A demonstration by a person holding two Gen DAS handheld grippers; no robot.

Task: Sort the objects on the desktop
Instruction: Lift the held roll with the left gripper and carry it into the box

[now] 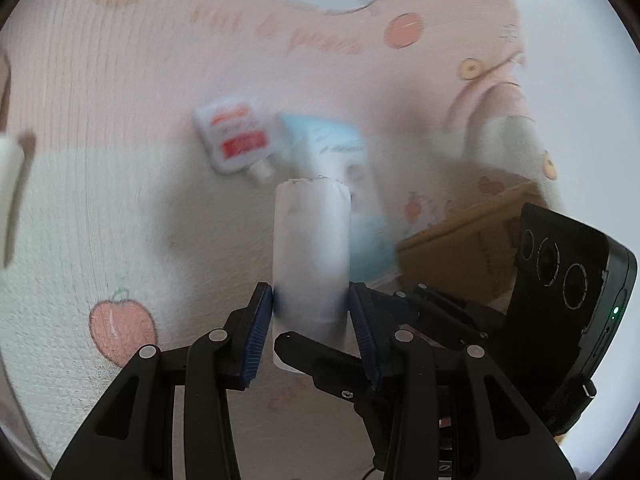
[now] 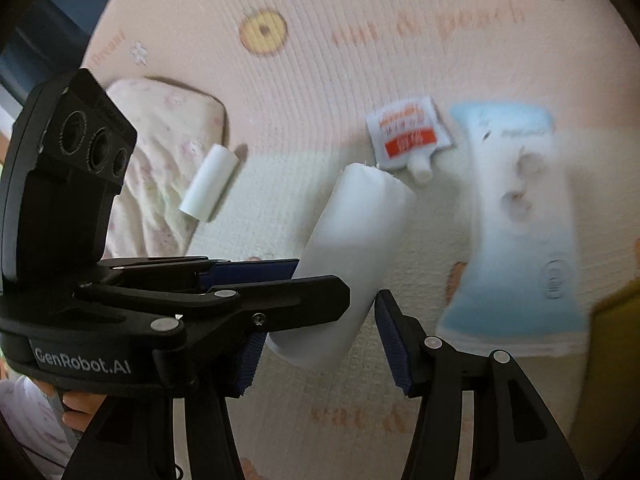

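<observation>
Left gripper [image 1: 311,322] clamped on white roll [image 1: 311,248], lifted over mat. Right gripper [image 2: 316,344] jaws apart around same roll. Pouch [image 2: 408,136], blue pack [image 2: 516,220], small roll [image 2: 209,183] lay unsorted far side; sorting looked early.

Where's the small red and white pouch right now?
The red and white pouch lies on the pink mat, upper right of centre in the right wrist view, just left of the blue and white pack.

Our left gripper [image 1: 311,308] and right gripper [image 2: 318,330] share matte black plastic arms, silver rivets, small screws and ribbed blue pads [image 1: 256,334] lining the jaws. One black camera housing carries three round lenses, a green light and white "GenRobot.AI" lettering; bare fingers [image 2: 80,410] show beneath.
</observation>
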